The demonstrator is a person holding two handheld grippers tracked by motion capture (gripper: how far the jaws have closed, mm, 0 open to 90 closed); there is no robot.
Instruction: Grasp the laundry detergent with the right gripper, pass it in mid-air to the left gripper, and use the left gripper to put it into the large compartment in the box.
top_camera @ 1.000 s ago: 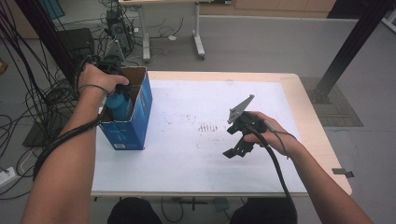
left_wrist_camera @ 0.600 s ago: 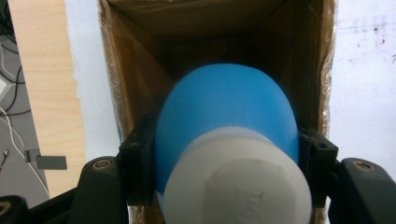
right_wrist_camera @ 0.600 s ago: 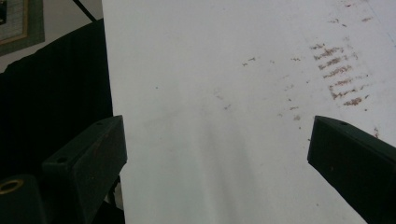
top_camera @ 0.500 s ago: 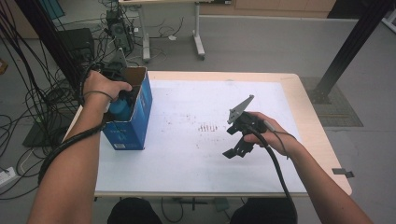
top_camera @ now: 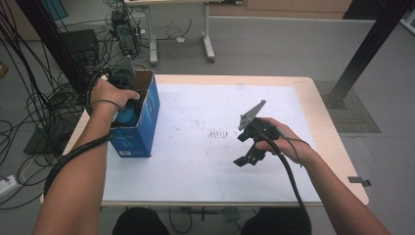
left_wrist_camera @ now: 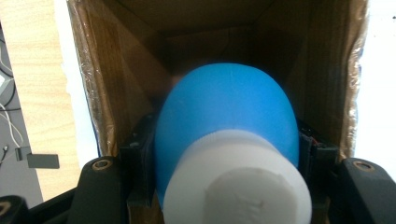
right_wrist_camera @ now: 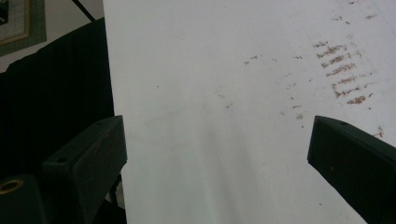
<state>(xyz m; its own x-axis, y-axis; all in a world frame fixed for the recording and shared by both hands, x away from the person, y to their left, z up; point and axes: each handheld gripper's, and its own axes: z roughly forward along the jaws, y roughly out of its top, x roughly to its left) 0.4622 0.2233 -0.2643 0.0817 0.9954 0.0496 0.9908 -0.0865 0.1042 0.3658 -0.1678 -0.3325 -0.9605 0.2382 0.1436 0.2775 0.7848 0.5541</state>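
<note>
Two tools work here: the left tool (left_wrist_camera: 219,186) is clamped on a blue rounded bottle with a white cap (left_wrist_camera: 226,126), inside the open blue cardboard box (top_camera: 142,122) at the worktop's (top_camera: 195,161) left edge. The right tool (right_wrist_camera: 219,154) hangs over the bare white worktop, jaws wide apart and empty.

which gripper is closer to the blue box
Left. The left gripper is inside the blue box, shut on a blue ball; the right gripper hovers over the table's middle, well apart.

One blue cardboard box (top_camera: 138,122) stands at the left of the high view. One blue bulb with a white neck (left_wrist_camera: 229,126) sits inside it. Two grippers: the left gripper (top_camera: 126,105) at the box, the right gripper (top_camera: 250,147) right of centre. One table (top_camera: 313,98).
</note>
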